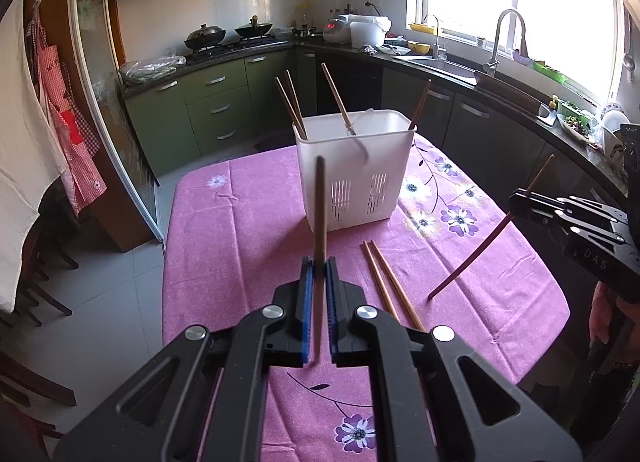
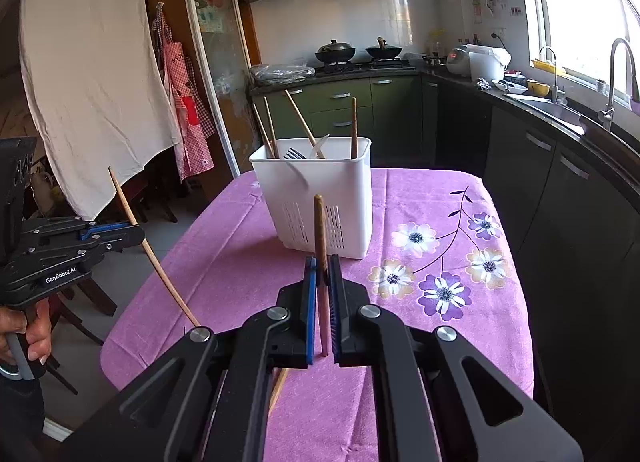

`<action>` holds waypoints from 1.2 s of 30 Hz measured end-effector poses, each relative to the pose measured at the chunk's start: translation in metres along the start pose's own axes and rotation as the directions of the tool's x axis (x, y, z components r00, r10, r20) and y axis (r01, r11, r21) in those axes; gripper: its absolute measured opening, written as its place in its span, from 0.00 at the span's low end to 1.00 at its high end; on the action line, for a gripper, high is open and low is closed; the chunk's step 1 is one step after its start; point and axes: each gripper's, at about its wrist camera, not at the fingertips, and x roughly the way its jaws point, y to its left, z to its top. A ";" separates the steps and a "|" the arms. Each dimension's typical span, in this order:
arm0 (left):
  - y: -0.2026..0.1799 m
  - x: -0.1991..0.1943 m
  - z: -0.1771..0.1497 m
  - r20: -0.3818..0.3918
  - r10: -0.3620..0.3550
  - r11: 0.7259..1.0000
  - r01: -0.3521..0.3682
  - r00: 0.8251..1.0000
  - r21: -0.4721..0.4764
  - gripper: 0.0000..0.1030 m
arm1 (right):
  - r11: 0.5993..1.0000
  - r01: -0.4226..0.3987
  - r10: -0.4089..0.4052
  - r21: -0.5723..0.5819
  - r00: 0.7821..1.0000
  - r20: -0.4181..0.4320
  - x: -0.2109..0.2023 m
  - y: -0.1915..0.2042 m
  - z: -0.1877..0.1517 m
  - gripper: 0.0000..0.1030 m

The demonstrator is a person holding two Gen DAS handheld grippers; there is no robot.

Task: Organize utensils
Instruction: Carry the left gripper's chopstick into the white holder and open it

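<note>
We see the purple floral tablecloth point(image 1: 240, 242) filling mid-frame, and the white utensil caddy point(image 1: 356, 174) at upper centre already holding several chopsticks. We judge the task well along: two chopsticks point(image 1: 390, 286) lie loose just right of centre. Our left gripper point(image 1: 319, 274) pinches one chopstick point(image 1: 320, 202) upright; our right gripper point(image 2: 323, 274) pinches another point(image 2: 320, 230). Only the right wrist view shows the fork point(image 2: 294, 154) in the caddy.
</note>
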 end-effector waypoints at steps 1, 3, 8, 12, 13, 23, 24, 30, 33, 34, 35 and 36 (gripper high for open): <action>0.001 -0.002 0.002 0.006 0.001 1.000 -0.001 1.000 -0.001 0.06 | 1.000 0.000 0.000 0.002 1.000 0.000 0.000 -0.001 0.000 0.06; 0.001 -0.004 0.007 0.011 -0.001 1.000 0.001 1.000 0.000 0.06 | 1.000 -0.002 0.002 0.004 1.000 0.001 0.001 -0.002 0.000 0.06; 0.002 -0.011 0.027 0.025 -0.017 1.000 0.017 1.000 0.001 0.06 | 1.000 -0.010 0.010 0.004 1.000 0.005 0.000 -0.003 -0.002 0.06; 0.000 -0.023 0.057 0.057 -0.034 0.999 0.034 0.998 0.007 0.06 | 1.000 -0.016 0.016 0.007 1.000 0.008 -0.001 -0.005 -0.003 0.07; 0.000 -0.028 0.068 0.075 -0.037 0.999 0.036 0.997 0.011 0.06 | 1.000 -0.018 0.018 0.007 1.000 0.008 -0.001 -0.005 -0.003 0.07; -0.006 -0.049 0.170 0.254 -0.014 1.000 0.012 0.967 0.007 0.06 | 0.999 -0.040 0.040 0.016 0.999 0.009 -0.003 -0.014 -0.005 0.07; -0.006 -0.046 0.177 0.262 -0.011 1.000 0.010 0.965 0.003 0.06 | 0.999 -0.042 0.042 0.016 0.999 0.009 -0.003 -0.015 -0.005 0.07; -0.004 0.000 0.201 0.240 0.012 1.000 -0.008 0.971 -0.018 0.06 | 0.998 -0.054 0.054 0.013 0.998 0.009 -0.004 -0.015 -0.006 0.07; -0.001 0.027 0.200 0.195 0.017 1.000 -0.011 0.981 -0.029 0.06 | 0.998 -0.058 0.058 0.011 0.998 0.007 -0.004 -0.016 -0.007 0.07; 0.000 0.036 0.198 0.175 0.013 0.999 -0.008 0.985 -0.031 0.06 | 0.998 -0.059 0.059 0.012 0.998 0.007 -0.004 -0.017 -0.007 0.07; 0.001 0.042 0.196 0.159 0.011 1.000 -0.007 0.987 -0.031 0.06 | 0.998 -0.059 0.059 0.012 0.998 0.007 -0.004 -0.017 -0.006 0.07; 0.002 0.048 0.192 0.142 0.010 1.000 -0.006 0.990 -0.030 0.06 | 0.998 -0.059 0.059 0.013 0.998 0.007 -0.004 -0.017 -0.006 0.07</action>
